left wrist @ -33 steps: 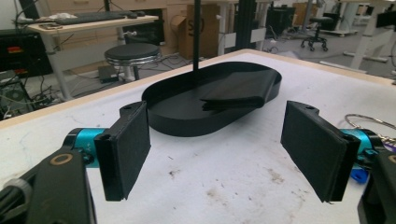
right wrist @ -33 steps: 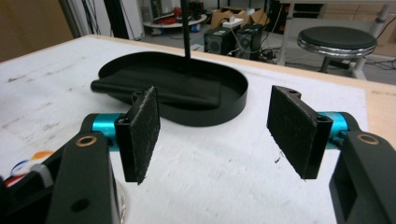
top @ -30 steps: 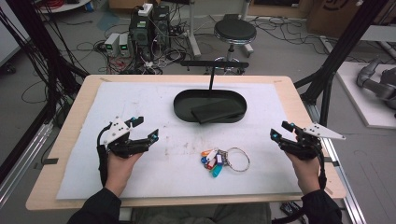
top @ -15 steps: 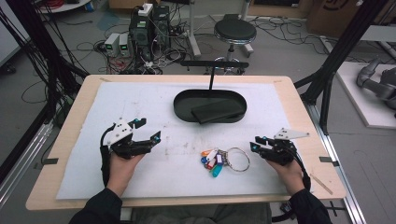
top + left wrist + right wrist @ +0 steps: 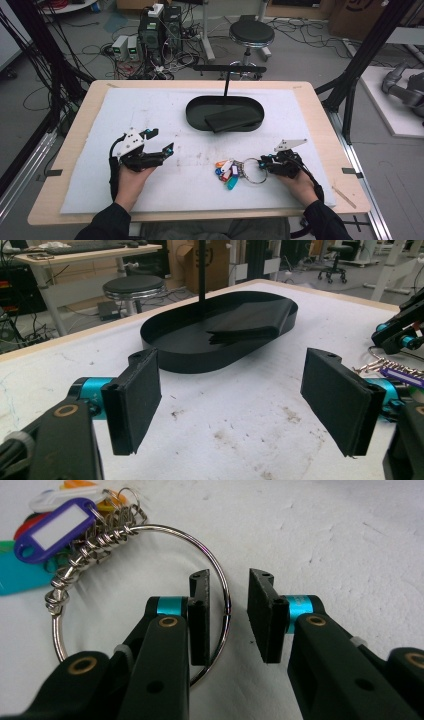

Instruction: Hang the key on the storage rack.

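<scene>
A large metal key ring (image 5: pixel 256 170) with several coloured key tags (image 5: pixel 227 173) lies on the white mat, right of centre. My right gripper (image 5: pixel 264 164) is at the ring's right edge. In the right gripper view the key ring (image 5: pixel 165 528) has its wire running between the two pads of the right gripper (image 5: pixel 229 615), with a gap on each side, so the gripper is open around it. The tags (image 5: pixel 55 527) bunch at the upper left. My left gripper (image 5: pixel 161 140) rests on the mat at the left, wide open and holding nothing (image 5: pixel 232 405).
A black oval tray (image 5: pixel 195 107) stands at the back centre of the mat, with a flat black slab (image 5: pixel 232 120) in it and a thin black post (image 5: pixel 226 82) rising from it. In the left gripper view the tray (image 5: pixel 165 357) lies ahead.
My right gripper has moved left from the table's right side to the key ring and now straddles its wire. The left gripper has hardly shifted.
</scene>
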`<state>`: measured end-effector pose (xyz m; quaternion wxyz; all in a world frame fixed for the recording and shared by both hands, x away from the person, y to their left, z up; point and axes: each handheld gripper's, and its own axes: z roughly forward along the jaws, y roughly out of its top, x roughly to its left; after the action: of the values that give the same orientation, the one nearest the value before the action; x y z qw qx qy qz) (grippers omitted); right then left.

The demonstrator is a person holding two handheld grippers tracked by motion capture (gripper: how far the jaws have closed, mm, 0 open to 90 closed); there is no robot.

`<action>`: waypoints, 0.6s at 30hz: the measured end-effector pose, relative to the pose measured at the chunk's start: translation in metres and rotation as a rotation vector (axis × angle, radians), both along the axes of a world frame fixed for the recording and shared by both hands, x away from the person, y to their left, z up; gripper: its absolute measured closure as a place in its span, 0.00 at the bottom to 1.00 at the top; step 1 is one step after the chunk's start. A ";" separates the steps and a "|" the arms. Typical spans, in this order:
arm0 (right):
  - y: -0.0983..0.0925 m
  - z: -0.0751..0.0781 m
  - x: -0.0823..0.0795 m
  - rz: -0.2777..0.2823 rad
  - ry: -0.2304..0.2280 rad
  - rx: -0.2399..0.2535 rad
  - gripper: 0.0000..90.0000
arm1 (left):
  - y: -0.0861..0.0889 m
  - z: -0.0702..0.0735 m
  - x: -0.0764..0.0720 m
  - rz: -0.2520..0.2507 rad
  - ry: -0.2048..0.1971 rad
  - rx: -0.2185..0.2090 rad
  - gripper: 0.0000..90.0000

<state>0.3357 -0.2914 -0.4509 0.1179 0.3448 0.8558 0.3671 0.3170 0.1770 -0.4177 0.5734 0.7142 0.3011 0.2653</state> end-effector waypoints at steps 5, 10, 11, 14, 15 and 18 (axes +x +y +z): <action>0.002 0.000 -0.001 0.012 -0.020 -0.015 0.80 | -0.002 -0.001 0.000 -0.004 0.007 0.007 0.27; 0.003 0.000 -0.002 0.013 -0.041 -0.035 0.95 | -0.004 -0.001 -0.001 -0.010 0.007 0.010 0.27; 0.003 0.000 -0.002 0.021 -0.037 -0.032 0.96 | -0.004 -0.001 -0.001 -0.010 0.006 0.011 0.27; 0.004 0.000 -0.002 0.019 -0.038 -0.034 0.96 | -0.004 -0.001 -0.001 -0.009 0.007 0.010 0.27; 0.002 0.001 -0.002 0.016 -0.036 -0.020 0.96 | -0.004 -0.001 -0.001 -0.009 0.007 0.012 0.27; -0.003 0.005 -0.001 -0.011 -0.040 0.027 0.96 | -0.004 -0.001 -0.001 -0.009 0.005 0.014 0.27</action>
<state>0.3352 -0.2948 -0.4460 0.1327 0.3437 0.8463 0.3848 0.3157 0.1732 -0.4189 0.5688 0.7204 0.2974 0.2629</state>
